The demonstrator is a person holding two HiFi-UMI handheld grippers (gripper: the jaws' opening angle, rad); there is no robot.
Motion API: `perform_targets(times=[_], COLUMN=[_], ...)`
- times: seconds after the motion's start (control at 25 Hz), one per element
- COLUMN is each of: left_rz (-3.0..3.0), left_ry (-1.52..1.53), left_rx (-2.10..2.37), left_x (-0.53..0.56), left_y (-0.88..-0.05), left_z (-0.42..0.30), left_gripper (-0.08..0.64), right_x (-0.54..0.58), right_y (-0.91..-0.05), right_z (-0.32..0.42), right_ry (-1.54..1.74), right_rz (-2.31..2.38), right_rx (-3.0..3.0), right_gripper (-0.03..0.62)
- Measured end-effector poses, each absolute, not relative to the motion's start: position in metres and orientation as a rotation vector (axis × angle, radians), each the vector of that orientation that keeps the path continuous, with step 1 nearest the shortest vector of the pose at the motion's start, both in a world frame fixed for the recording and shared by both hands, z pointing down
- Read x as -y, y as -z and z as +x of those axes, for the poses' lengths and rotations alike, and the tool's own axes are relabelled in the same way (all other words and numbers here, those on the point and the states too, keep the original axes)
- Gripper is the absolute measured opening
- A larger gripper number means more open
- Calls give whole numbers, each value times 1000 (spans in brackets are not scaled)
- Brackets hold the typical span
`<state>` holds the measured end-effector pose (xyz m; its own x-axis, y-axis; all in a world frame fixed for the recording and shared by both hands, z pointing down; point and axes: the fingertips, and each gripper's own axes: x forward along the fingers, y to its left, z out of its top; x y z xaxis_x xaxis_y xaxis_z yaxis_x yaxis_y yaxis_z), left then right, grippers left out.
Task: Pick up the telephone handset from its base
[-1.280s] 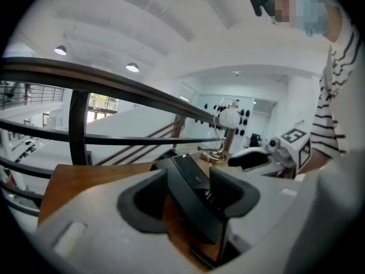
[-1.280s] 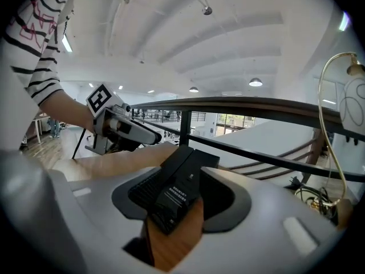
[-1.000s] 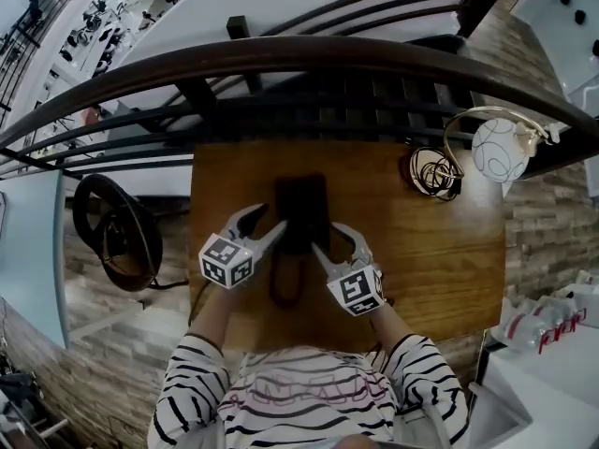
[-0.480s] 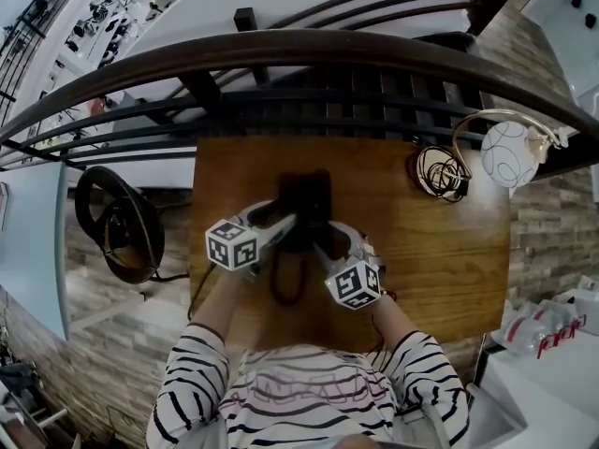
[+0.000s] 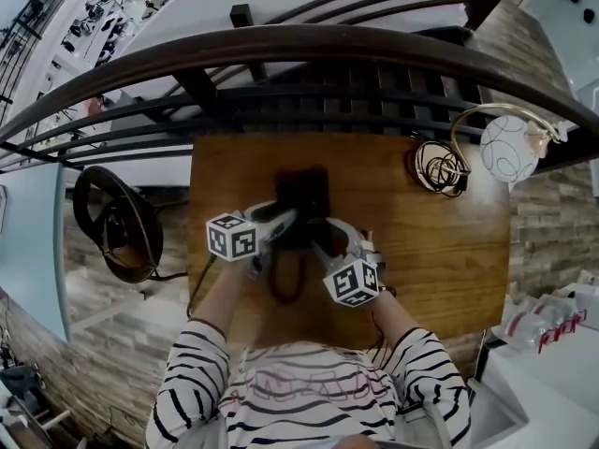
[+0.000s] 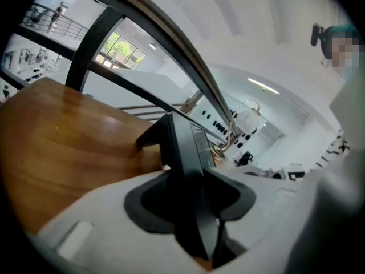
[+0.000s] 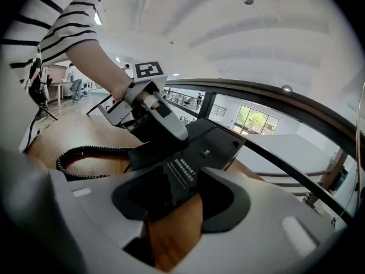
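A black telephone (image 5: 307, 193) sits mid-table on the wooden table (image 5: 430, 251), its handset (image 7: 149, 146) along its left side. My left gripper (image 5: 281, 221) reaches in from the left and has rolled onto its side. Its jaws have just been closing, and in the left gripper view the handset's (image 6: 182, 153) black edge fills the gap between the pads of the left gripper (image 6: 194, 196). In the right gripper view one grey finger (image 7: 165, 116) lies over the handset. My right gripper (image 5: 328, 238) stands open at the phone's near right corner (image 7: 182, 173), with bare wood showing between the jaws of the right gripper (image 7: 177, 204).
The coiled cord (image 5: 285, 283) loops toward the table's near edge. A white globe lamp (image 5: 505, 148) and a bundle of cable (image 5: 435, 171) sit at the back right. A dark railing (image 5: 299, 50) runs behind the table. A black round object (image 5: 112, 223) lies on the floor at left.
My left gripper has rolled over and pushed in against the phone's left side, its jaws narrower than before. My right gripper has sunk slightly toward the phone's near corner.
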<state>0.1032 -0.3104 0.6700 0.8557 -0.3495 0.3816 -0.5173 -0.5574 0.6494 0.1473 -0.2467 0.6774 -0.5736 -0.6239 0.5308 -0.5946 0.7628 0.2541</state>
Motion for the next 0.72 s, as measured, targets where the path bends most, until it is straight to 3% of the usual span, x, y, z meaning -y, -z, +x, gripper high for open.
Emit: perform_targets(times=[0.72], left_rz=[2075], left_ry=[-193], left_rx=[554], left_x=[309], left_y=[-669], left_z=[101], left_gripper=[97], right_x=[245], right_y=[-681], right_z=[151], right_ry=[62], right_rz=[934], right_rx=[2349], right_gripper=[198])
